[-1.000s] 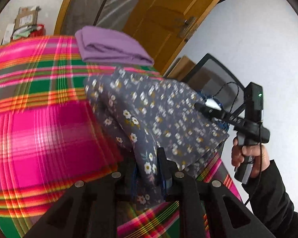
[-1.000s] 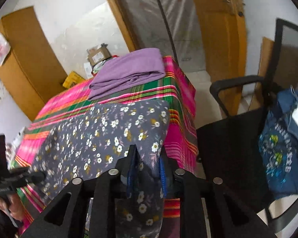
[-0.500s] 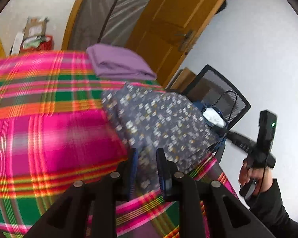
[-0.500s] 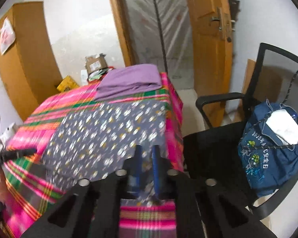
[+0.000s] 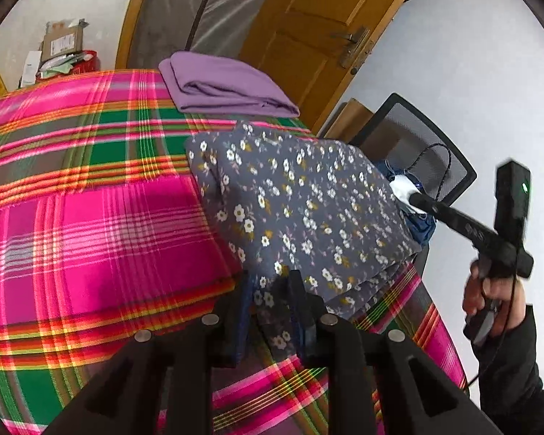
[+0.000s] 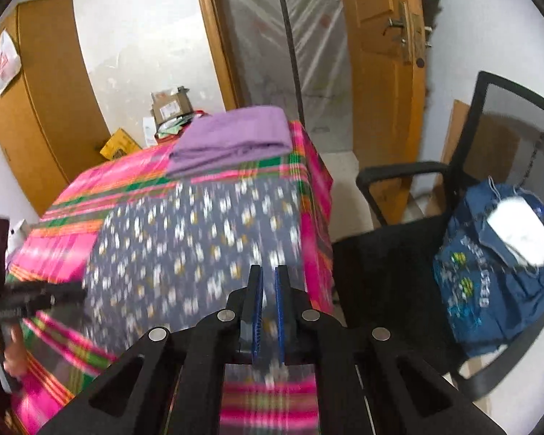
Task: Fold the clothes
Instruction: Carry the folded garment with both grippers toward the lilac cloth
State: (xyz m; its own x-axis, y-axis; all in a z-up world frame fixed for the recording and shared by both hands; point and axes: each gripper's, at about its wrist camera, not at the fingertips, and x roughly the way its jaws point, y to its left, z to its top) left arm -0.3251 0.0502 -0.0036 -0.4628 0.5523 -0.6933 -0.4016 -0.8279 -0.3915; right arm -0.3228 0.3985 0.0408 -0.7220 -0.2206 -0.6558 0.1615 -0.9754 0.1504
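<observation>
Left tongs (image 5: 270, 291) opening around the floral garment (image 5: 301, 217); only the right view shows the right tongs (image 6: 268, 290) pressed together, empty.

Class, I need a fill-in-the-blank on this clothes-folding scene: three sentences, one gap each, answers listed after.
1. The folded purple garment lies on the far part of the plaid ____.
2. The floral garment has a ____ background.
3. On the black chair sits a bag coloured ____.

Missing words: tablecloth; grey; blue
</observation>
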